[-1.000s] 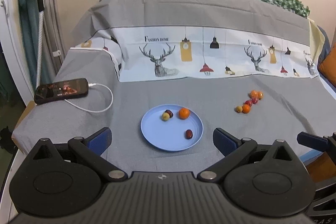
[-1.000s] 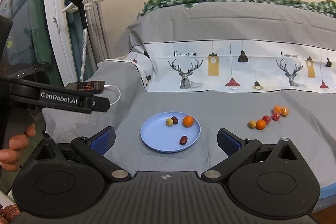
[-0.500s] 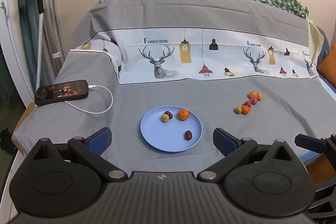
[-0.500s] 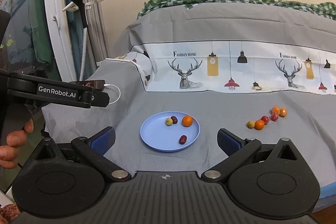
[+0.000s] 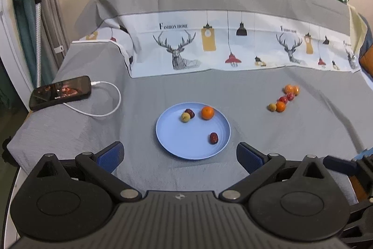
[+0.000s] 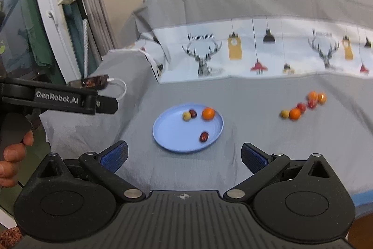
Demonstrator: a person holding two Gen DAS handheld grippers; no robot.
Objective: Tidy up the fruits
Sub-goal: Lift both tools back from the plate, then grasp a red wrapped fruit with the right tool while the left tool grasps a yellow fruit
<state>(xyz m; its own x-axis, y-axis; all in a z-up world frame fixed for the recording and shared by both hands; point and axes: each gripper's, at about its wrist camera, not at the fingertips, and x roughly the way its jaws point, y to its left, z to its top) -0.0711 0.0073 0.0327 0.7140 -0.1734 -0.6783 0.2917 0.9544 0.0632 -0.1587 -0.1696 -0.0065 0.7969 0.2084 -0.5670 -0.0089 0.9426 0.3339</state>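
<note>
While four fruits sit on the blue plate (image 5: pixel 177 151) | loose fruits (image 5: pixel 283 99) wait at right | right gripper (image 6: pixel 184 156) and left gripper (image 5: pixel 179 155) gape wide, holding nothing | next: reach one.

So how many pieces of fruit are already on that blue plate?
4. On the blue plate: an orange at the back, a yellowish-green fruit touching a dark red one beside it, and another dark red one near the front. None looks hidden.

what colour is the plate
Light blue plate, clearest in the left wrist view.
</note>
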